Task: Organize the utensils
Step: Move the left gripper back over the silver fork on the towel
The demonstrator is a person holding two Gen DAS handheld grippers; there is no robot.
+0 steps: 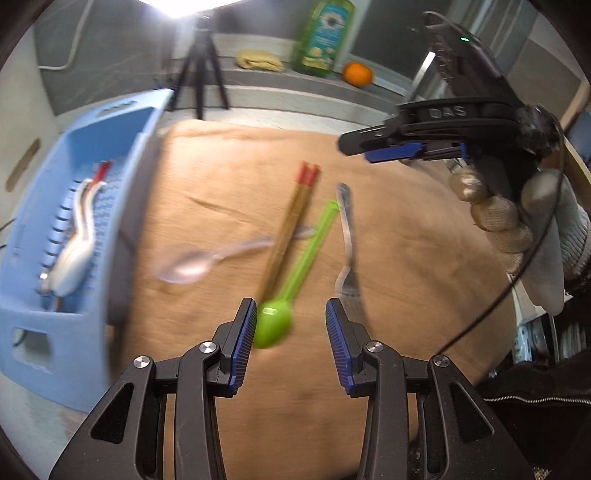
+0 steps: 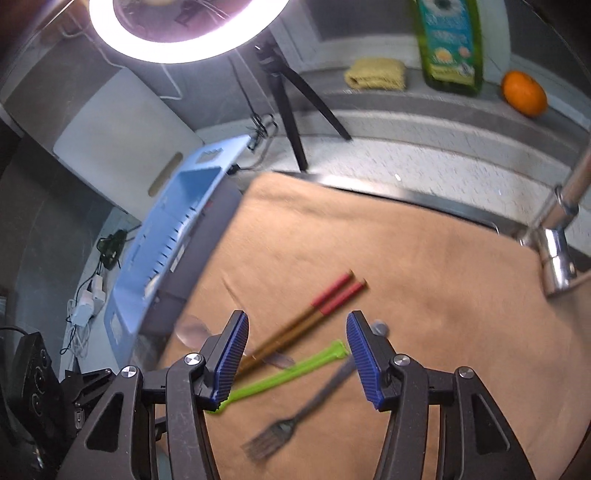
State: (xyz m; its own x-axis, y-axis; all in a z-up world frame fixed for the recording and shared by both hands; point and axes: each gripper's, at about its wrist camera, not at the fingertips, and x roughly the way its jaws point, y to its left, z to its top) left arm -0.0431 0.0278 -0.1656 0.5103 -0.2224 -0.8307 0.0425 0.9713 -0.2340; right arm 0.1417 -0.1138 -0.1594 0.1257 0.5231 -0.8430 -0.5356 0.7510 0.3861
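Note:
On a tan cloth [image 1: 229, 177] lie a green spoon [image 1: 295, 280], a pair of red-tipped wooden chopsticks [image 1: 291, 221], a clear plastic spoon [image 1: 199, 264] and a metal fork [image 1: 347, 254]. My left gripper [image 1: 291, 328] is open and empty, hovering over the green spoon's bowl. My right gripper [image 2: 295, 358] is open and empty above the chopsticks [image 2: 314, 314], the green spoon's handle [image 2: 288, 376] and the fork [image 2: 295, 421]; it also shows at the upper right of the left wrist view [image 1: 373, 147]. A blue basket [image 1: 33, 317] at the left holds a white spoon [image 1: 77, 251] and a red-tipped stick.
A tripod [image 1: 201, 70] and ring light [image 2: 184, 33] stand behind the cloth. A green bottle [image 2: 448, 44], yellow sponge [image 2: 376, 74] and orange [image 2: 524, 92] sit on the back ledge. A metal faucet [image 2: 554, 236] rises at right. Cables lie at left.

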